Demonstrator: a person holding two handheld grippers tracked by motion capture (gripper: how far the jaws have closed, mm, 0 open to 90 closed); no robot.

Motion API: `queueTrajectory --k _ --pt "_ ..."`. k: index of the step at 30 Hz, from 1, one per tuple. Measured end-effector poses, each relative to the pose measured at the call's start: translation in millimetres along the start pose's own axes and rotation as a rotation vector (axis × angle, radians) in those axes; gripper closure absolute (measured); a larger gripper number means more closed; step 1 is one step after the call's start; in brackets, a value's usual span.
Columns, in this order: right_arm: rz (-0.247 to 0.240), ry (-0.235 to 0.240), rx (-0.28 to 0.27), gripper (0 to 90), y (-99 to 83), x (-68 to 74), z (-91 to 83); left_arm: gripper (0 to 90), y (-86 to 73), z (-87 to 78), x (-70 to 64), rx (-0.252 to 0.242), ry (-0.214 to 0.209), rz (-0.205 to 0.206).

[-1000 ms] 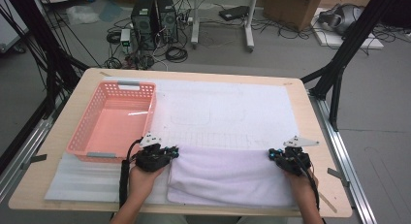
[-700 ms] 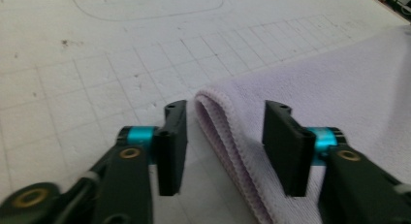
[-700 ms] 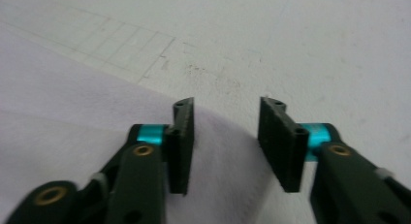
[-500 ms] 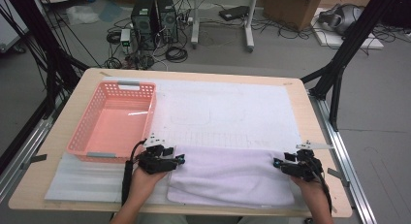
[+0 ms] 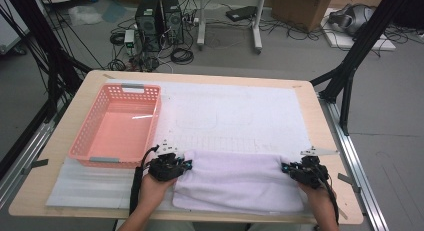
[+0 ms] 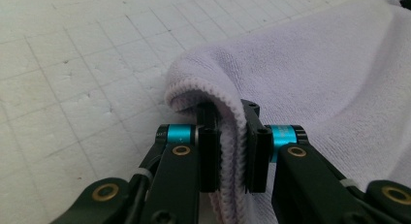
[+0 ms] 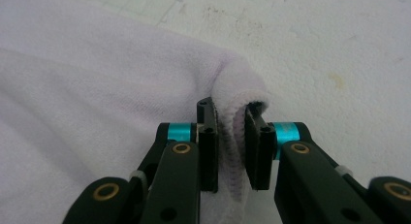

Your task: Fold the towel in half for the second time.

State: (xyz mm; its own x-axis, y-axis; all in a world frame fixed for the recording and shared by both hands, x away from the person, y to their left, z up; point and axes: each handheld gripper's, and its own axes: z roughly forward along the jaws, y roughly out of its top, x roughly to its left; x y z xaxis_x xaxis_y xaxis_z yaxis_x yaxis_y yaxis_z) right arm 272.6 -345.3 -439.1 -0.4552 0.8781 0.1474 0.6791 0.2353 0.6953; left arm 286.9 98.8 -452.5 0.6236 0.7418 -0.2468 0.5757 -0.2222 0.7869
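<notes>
Since a second ago we've slid both grippers a bit outward and toward the table's near edge; the towel looks drawn out wider between them. Left gripper (image 6: 227,151) is clamped on the towel (image 5: 235,183) at its far left corner, hem pinched between the jaws, cloth humping up just ahead of them. Right gripper (image 7: 231,151) is clamped the same way on the far right corner, edge folded in the jaws. In the high view, left gripper (image 5: 172,166) and right gripper (image 5: 300,170) sit at the two far corners, hands coming in from the near edge. Towel lies flat on the near part of the white mat (image 5: 235,116), long side across the table. Pink basket (image 5: 117,126) sits at the left, just beside the left gripper, apart from the towel.

We judge the step is a fold, far edge to near edge. To do it well we lift both corners together, keep light tension so the edge stays straight, carry it over level, and lay hem on hem before we let go. Watch the left hand near the basket rim.
</notes>
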Motion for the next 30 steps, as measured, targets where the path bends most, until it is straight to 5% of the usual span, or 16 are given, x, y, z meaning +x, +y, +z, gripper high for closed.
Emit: queueTrajectory --k 6,14,19,21,24,30 --pt "0.001 -0.066 -0.116 78.9 14.5 -8.0 3.6 80.2 20.1 3.4 6.8 -0.063 0.012 -0.022" --pt "-0.014 -0.139 -0.128 78.3 52.1 -26.4 27.7 79.9 55.3 27.3 23.9 -0.089 0.07 -0.04" --pt "0.022 -0.162 -0.116 78.3 71.1 -36.9 37.0 79.7 70.8 44.0 36.4 -0.082 0.097 -0.051" --pt "0.026 -0.171 -0.119 78.3 74.9 -40.1 42.0 79.6 71.7 48.5 42.3 -0.129 0.102 -0.087" --pt "0.047 -0.165 -0.127 77.7 77.7 -43.6 48.7 78.2 68.1 54.9 45.9 -0.103 0.116 -0.085" --pt "0.07 -0.191 -0.154 61.1 75.9 -42.1 44.1 49.1 68.2 45.5 43.1 -0.089 0.11 -0.086"
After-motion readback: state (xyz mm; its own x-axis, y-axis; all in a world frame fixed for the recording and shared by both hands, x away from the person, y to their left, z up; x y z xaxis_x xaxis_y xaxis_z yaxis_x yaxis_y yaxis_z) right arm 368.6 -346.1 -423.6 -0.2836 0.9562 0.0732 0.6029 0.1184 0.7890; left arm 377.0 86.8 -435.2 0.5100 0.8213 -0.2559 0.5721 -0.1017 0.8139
